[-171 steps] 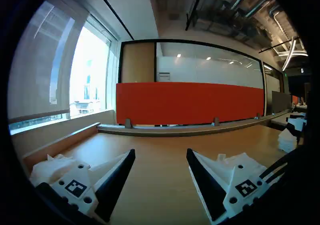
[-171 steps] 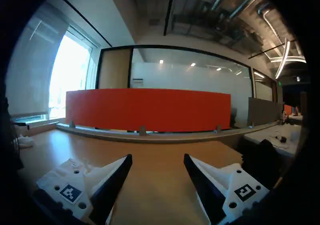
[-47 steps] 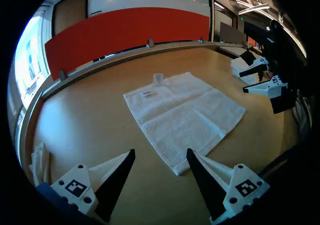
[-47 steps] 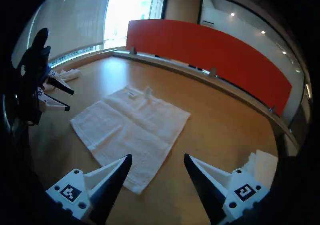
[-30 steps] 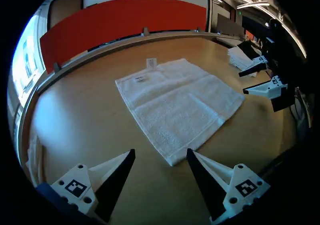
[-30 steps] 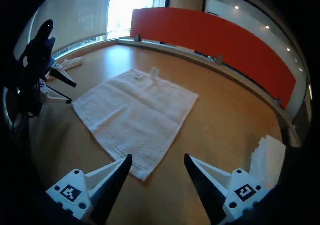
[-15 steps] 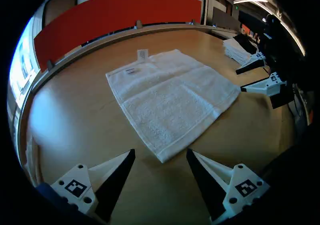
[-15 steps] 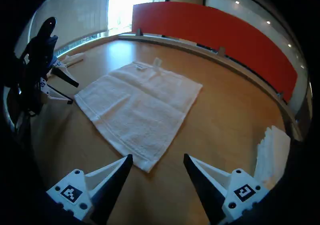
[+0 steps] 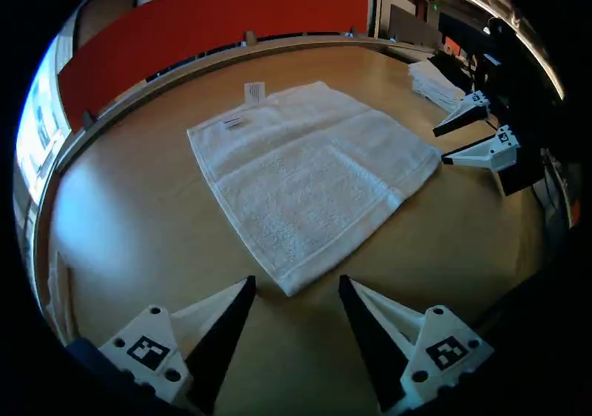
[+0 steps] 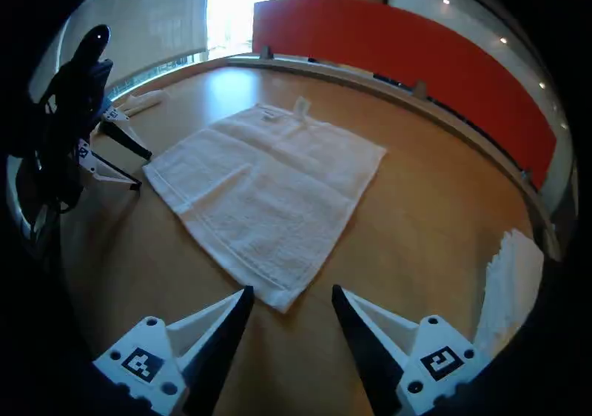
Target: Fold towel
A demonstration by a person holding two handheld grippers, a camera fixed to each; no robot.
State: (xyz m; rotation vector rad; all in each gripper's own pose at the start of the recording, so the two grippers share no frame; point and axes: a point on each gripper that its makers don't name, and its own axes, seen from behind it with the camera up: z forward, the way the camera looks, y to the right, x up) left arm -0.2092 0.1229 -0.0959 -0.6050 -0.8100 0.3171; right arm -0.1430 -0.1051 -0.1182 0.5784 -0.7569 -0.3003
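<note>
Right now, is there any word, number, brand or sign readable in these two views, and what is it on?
No text is legible.
The upright tag on the towel: print too small to read.
The flat label near the towel's edge: blurred.
The square markers on the left gripper and right gripper: black-and-white patterns, no letters.

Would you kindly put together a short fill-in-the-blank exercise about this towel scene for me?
1. The towel lying flat on the table is ____ in colour.
2. The left hand-held gripper and the right hand-held gripper each point at a near ____ of the towel.
3. Both have their jaws ____, gripping nothing.

Missing words: white; corner; open.
</note>
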